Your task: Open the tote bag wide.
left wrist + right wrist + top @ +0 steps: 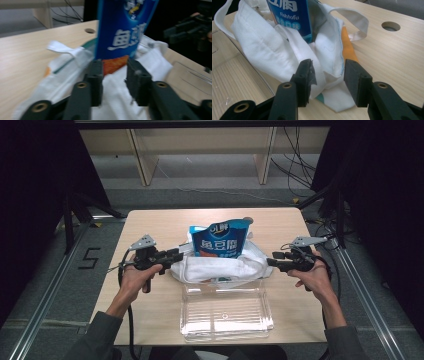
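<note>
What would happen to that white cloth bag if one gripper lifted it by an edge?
The white cloth bag would probably sag and fold; it lies crumpled and limp. The blue fish tofu packet standing in it could tip or slide out. It looks light, so it should lift easily.

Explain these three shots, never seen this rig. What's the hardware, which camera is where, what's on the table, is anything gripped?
No robot here: a person holds a hand-held two-finger gripper in each hand. The high view looks down on the wooden table from the person's side, with the left gripper at left and the right gripper at right. The other two shots come from cameras riding on each gripper, looking along its black fingers.

On the table lies a white cloth bag with a blue fish tofu snack pouch standing in it, and nearer the person a clear plastic tray.

Both grippers are open, fingers either side of the bag's cloth; nothing is gripped yet.
</note>
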A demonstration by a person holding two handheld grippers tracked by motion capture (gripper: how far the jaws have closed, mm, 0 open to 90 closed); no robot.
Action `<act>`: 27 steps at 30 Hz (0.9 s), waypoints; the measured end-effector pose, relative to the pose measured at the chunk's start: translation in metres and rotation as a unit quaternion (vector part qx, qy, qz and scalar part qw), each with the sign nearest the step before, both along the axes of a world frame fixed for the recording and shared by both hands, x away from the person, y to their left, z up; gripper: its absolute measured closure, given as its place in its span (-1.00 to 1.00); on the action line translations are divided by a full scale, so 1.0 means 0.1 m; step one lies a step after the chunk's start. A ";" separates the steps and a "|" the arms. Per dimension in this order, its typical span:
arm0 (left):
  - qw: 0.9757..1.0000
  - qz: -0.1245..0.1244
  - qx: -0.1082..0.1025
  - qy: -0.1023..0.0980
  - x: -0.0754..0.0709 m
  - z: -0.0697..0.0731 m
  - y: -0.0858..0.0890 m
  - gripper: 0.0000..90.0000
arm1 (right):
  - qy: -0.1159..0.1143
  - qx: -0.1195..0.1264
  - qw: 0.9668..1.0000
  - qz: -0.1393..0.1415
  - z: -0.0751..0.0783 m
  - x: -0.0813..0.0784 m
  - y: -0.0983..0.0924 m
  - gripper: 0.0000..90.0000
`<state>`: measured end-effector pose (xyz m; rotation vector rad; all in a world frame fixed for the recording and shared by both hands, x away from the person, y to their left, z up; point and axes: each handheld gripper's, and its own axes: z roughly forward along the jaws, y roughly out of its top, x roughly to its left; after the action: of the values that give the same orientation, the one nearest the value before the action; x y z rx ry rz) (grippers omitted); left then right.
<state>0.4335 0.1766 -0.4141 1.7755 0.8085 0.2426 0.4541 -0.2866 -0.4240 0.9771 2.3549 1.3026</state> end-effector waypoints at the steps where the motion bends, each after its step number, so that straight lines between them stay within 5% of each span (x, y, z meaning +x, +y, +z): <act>1: 1.000 -0.013 0.012 -0.001 -0.01 -0.02 -0.06 0.70 | 0.006 -0.001 1.000 0.001 0.01 0.00 0.00 0.29; 8: 0.996 -0.044 0.075 0.028 0.18 -0.32 -0.30 0.97 | 0.019 0.001 1.000 0.005 0.01 0.00 0.00 0.29; 11: 0.992 -0.050 0.098 0.062 0.31 -0.56 -0.36 0.98 | -0.003 -0.009 1.000 0.000 -0.01 0.02 -0.01 0.29; 15: 0.987 -0.052 0.128 0.083 0.37 -0.78 -0.43 0.99 | 0.002 -0.012 1.000 0.002 -0.03 0.03 0.00 0.29; 22: 0.984 -0.055 0.141 0.090 0.41 -0.87 -0.47 0.99 | 0.013 -0.015 1.000 -0.005 -0.05 0.03 0.05 0.29; 27: 0.985 -0.053 0.135 0.088 0.40 -0.85 -0.47 0.98 | 0.015 -0.023 1.000 -0.001 -0.06 0.04 0.13 0.35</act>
<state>0.4731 0.1298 -0.4993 2.1127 0.8339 0.1302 0.4581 -0.2736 -0.4300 0.9899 2.3948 1.2360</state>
